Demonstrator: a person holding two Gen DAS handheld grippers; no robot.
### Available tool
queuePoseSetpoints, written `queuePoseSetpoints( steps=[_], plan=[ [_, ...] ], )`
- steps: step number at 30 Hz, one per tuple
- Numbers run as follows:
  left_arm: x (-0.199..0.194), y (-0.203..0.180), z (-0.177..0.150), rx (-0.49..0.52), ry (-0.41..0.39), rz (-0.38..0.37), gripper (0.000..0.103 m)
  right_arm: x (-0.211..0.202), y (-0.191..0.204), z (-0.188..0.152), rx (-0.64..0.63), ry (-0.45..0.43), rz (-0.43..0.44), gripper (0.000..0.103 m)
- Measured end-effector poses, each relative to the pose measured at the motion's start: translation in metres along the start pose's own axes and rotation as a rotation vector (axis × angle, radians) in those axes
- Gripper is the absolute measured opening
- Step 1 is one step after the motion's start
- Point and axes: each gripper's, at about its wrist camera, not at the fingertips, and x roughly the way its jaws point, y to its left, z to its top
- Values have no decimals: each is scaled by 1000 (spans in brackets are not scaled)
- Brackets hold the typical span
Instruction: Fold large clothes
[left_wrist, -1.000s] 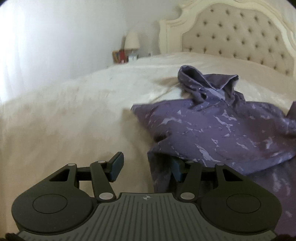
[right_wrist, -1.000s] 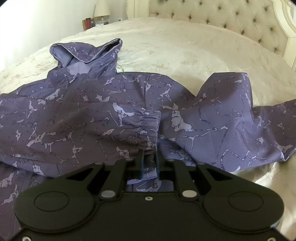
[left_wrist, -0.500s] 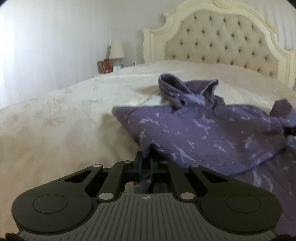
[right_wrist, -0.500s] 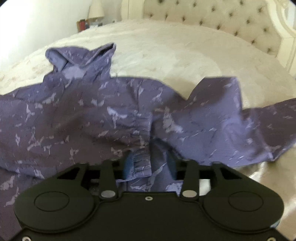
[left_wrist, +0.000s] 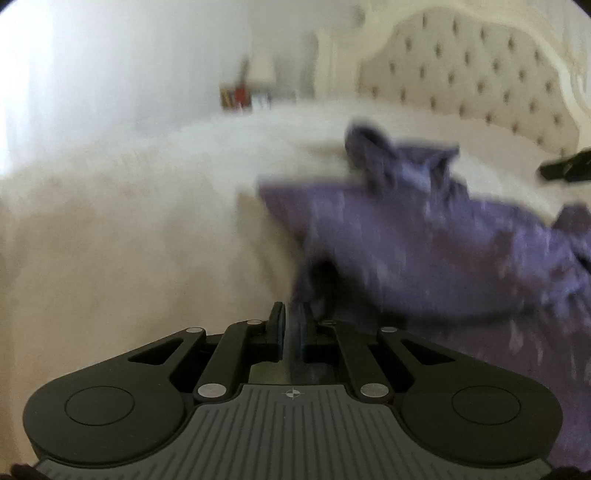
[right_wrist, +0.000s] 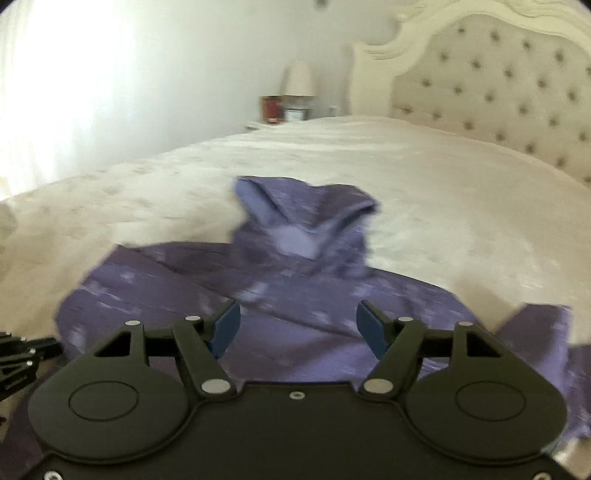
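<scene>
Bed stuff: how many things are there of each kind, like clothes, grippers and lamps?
Hoodies: 1, the purple hoodie on the bed
Grippers: 2, left gripper shut on hoodie cloth, right gripper open
Beds: 1
Lamps: 1, the lamp
Total: 5

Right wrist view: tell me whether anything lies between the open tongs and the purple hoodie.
Nothing visible does. The right tongs have just been opening and hang over the purple hoodie with only air between. The bedspread around it is bare. The left tongs are shut on the hoodie's edge.
</scene>
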Motion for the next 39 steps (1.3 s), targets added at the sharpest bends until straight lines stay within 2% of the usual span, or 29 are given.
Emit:
queuePoseSetpoints(
  steps=[2, 5, 6, 8, 10, 13, 15, 19, 24, 28, 33, 36, 38, 39],
  plan=[
    [-17, -1, 6, -1, -123, -1, 8, 8, 12, 3, -18, 6, 36, 73],
    [-30, -10, 11, 32, -223, -41, 9, 15, 25, 2, -44, 17, 59, 73],
    [-28, -14, 13, 49, -220, -67, 10, 18, 28, 1, -48, 21, 68, 73],
    [-12, -21, 16, 72, -172, -81, 23, 20, 34, -3, -46, 29, 77, 73],
    [10, -22, 17, 57, -99, -60, 23, 24, 37, -7, -37, 45, 82, 73],
    [30, -5, 11, -77, 43, -19, 23, 26, 41, -11, -19, 67, 99, 73],
    [36, 15, 5, -195, 94, -36, 26, 29, 44, -12, -25, 72, 112, 73],
    [35, 27, 2, -261, 112, -45, 34, 41, 59, -6, -39, 71, 154, 73],
    [37, 19, 1, -251, 110, -35, 34, 66, 100, 18, -106, 47, 246, 73],
    [39, 13, 0, -241, 111, -23, 37, 101, 137, 36, -142, 82, 289, 73],
    [38, 7, 0, -221, 116, -11, 42, 158, 174, 30, -257, 182, 248, 73],
    [40, 7, -1, -223, 116, -7, 43, 188, 182, 23, -286, 228, 201, 73],
    [40, 9, -1, -236, 116, -10, 43, 201, 176, 25, -249, 241, 192, 86],
    [40, 10, -1, -245, 115, -12, 45, 205, 171, 26, -213, 250, 189, 87]
  ],
)
